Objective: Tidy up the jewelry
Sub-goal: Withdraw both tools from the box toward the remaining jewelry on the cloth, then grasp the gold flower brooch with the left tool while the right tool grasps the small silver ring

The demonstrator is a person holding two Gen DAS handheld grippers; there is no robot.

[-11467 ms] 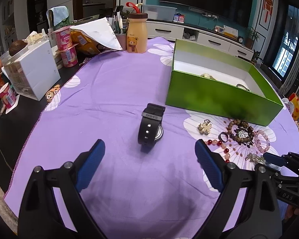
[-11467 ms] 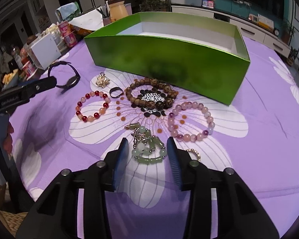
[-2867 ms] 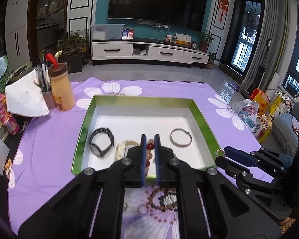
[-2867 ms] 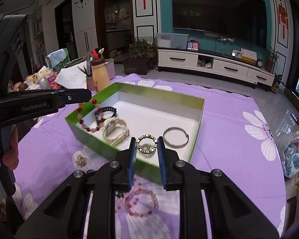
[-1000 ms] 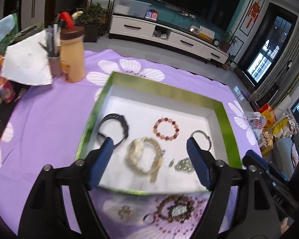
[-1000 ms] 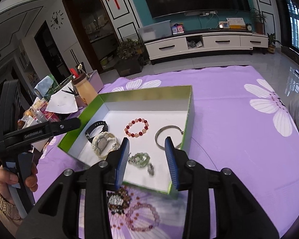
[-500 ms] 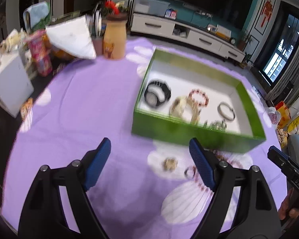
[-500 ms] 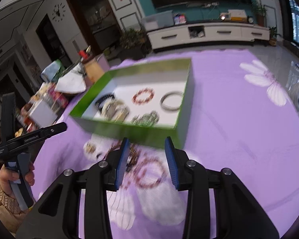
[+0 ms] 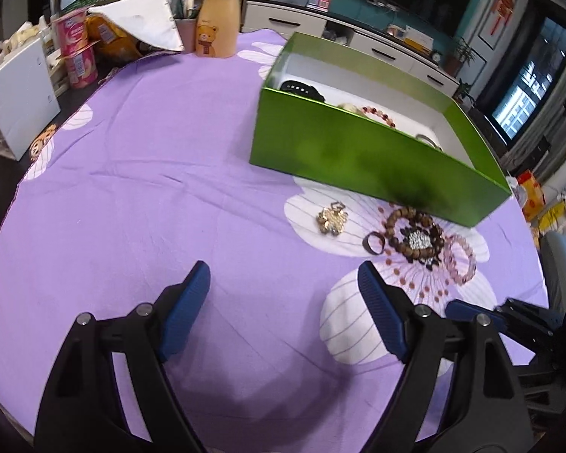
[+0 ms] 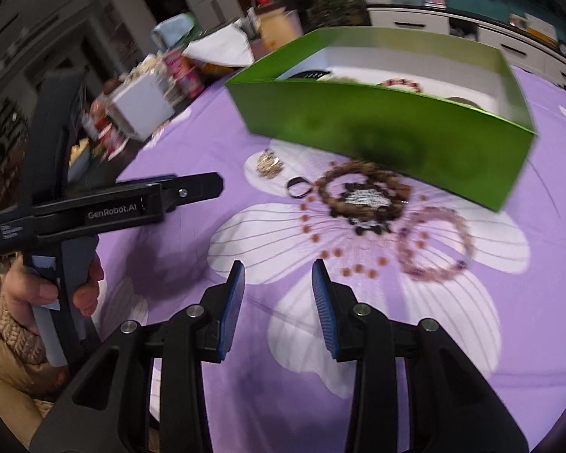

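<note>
The counter (image 9: 139, 173) under its purple cloth spreads ahead of both tools. The green box (image 9: 358, 151) stands beyond the left hand-held gripper (image 9: 285, 311), ahead and to its right, holding a watch (image 9: 302, 88) and a red bracelet (image 9: 377, 113). Loose before the box, ahead of the right hand-held gripper (image 10: 277, 305), lie a wooden bracelet (image 10: 362, 192), a pink bracelet (image 10: 436, 243), a gold brooch (image 9: 332, 219) and a dark ring (image 9: 373, 243). The left hand-held gripper gapes wide, the right is partly open; both hold nothing.
</note>
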